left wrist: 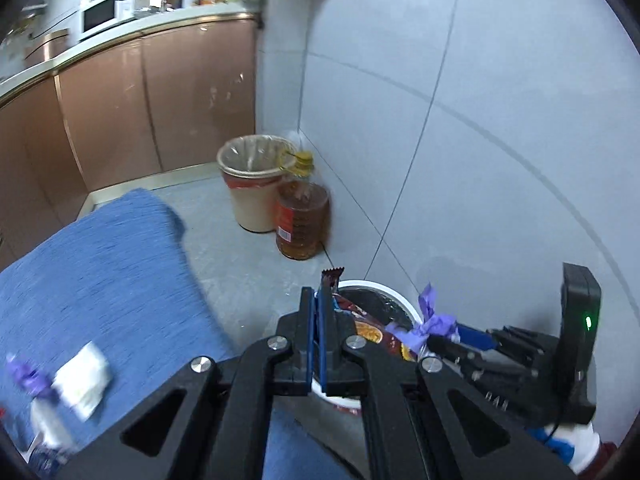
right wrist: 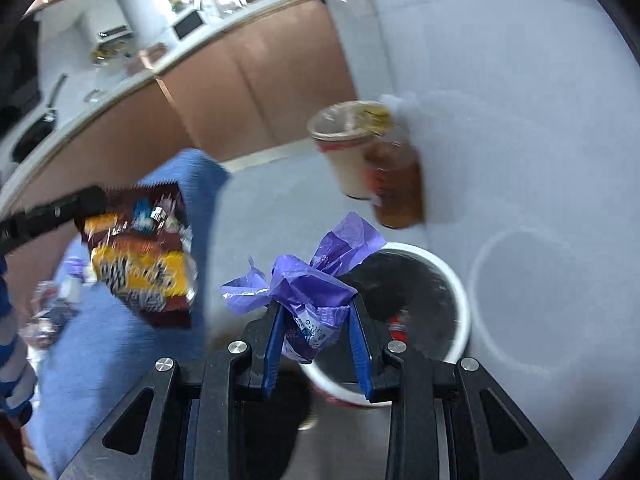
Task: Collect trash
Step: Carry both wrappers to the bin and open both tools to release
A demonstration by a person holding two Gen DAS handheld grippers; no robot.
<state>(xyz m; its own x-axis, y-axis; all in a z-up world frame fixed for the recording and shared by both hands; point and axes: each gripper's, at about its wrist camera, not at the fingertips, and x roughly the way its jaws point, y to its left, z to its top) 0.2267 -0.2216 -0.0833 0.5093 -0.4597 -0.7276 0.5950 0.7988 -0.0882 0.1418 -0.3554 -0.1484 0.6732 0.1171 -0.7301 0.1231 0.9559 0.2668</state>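
Observation:
My left gripper (left wrist: 320, 298) is shut on a dark red and orange snack bag (left wrist: 370, 332), whose serrated edge sticks up past the fingertips. The bag hangs over a white bin (left wrist: 400, 298) with a black liner. My right gripper (right wrist: 316, 304) is shut on a crumpled purple wrapper (right wrist: 308, 292), held just over the near rim of the same white bin (right wrist: 460, 280). In the right wrist view the snack bag (right wrist: 140, 252) dangles at the left from the left gripper (right wrist: 86, 202). In the left wrist view the right gripper (left wrist: 434, 340) holds the purple wrapper (left wrist: 428, 322) at the bin's right.
A blue cloth-covered table (left wrist: 100, 272) carries a white tissue (left wrist: 82, 378), a purple scrap (left wrist: 24, 376) and a plastic bottle (left wrist: 48, 428). A beige lined bin (left wrist: 252, 184) and an oil bottle (left wrist: 302, 220) stand in the tiled corner. Brown kitchen cabinets (left wrist: 160, 100) run behind.

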